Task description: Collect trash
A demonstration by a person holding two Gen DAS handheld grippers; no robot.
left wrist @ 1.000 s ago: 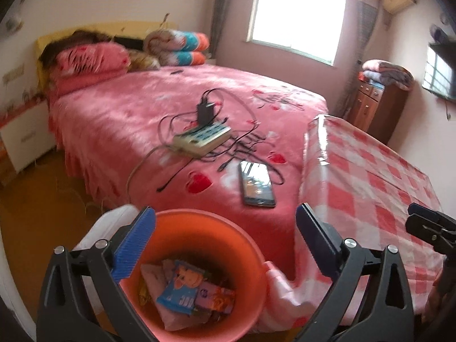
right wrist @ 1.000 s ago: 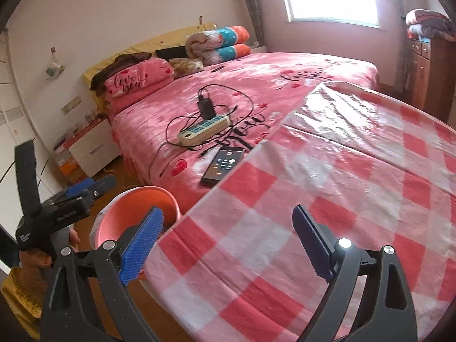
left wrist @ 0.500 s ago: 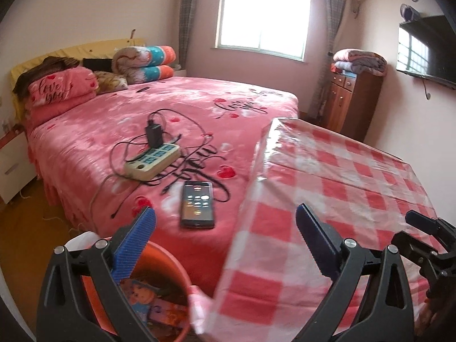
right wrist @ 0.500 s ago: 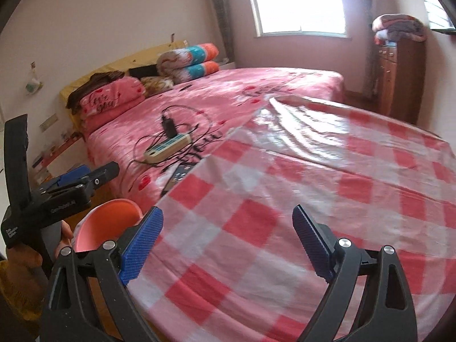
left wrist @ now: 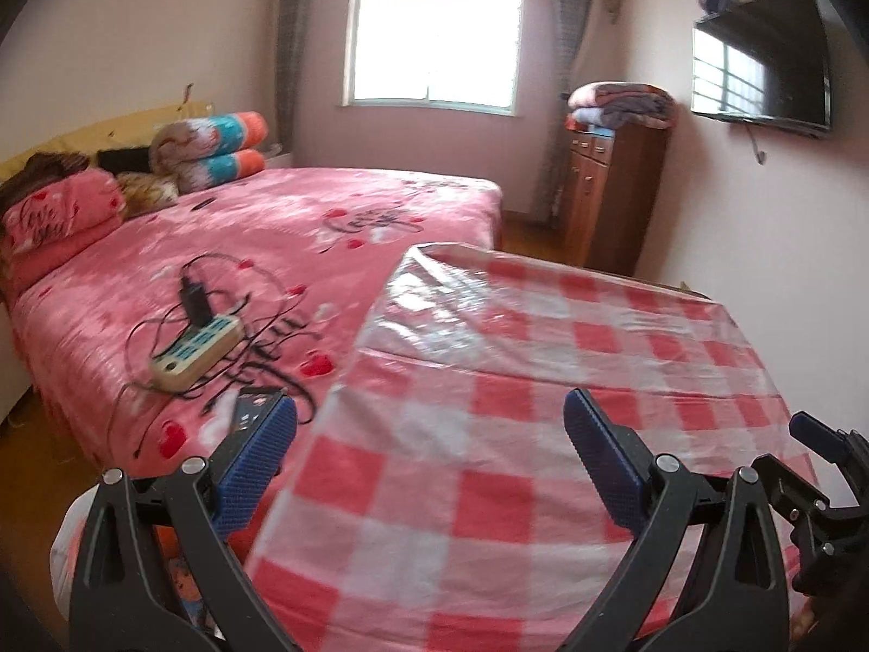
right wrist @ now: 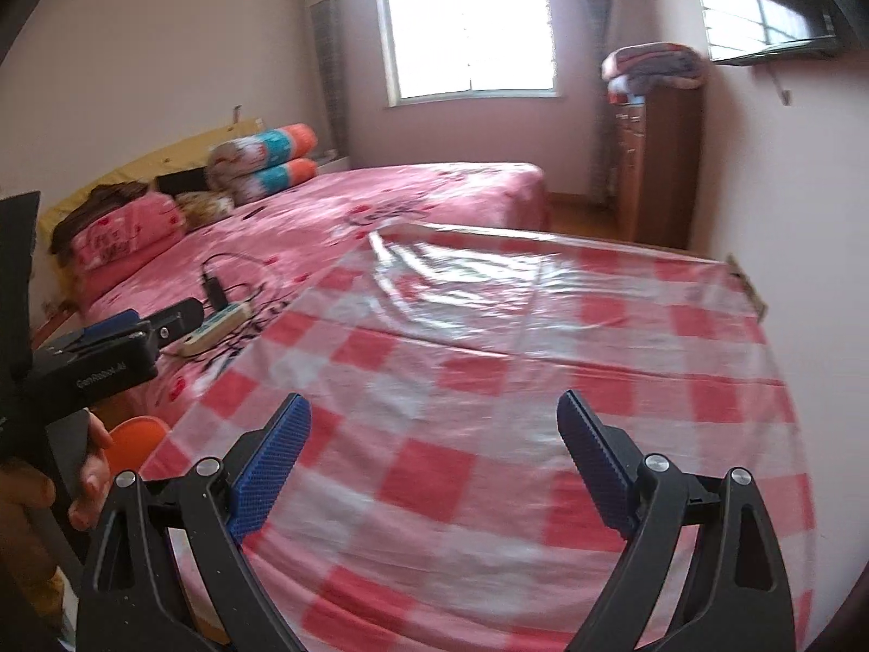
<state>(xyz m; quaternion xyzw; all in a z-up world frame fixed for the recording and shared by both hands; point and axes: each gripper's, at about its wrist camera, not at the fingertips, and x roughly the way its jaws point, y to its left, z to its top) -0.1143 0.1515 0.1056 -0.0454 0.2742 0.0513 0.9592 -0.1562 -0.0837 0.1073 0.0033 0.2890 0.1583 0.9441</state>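
Note:
My left gripper [left wrist: 429, 434] is open and holds nothing, hovering over the near left corner of the table with the red-and-white checked cloth [left wrist: 543, 380]. The right gripper [right wrist: 432, 432] is open too and empty, above the same cloth [right wrist: 543, 358]. The orange trash bucket [right wrist: 133, 437] shows only as a sliver at the table's left edge, below a hand [right wrist: 81, 483] holding the left tool. In the left wrist view a scrap of the bucket with printed wrappers [left wrist: 187, 592] peeks out behind the left finger. No loose trash shows on the cloth.
A pink bed [left wrist: 271, 250] lies left of the table, carrying a power strip with cables [left wrist: 198, 348] and a phone [left wrist: 250, 407]. A wooden dresser with folded blankets [left wrist: 614, 179] stands by the far wall. A television [left wrist: 766, 65] hangs at the right.
Both grippers have risen and swung right, away from the bucket and over the checked table. The bucket has slid almost out of both views. Both jaws stayed open.

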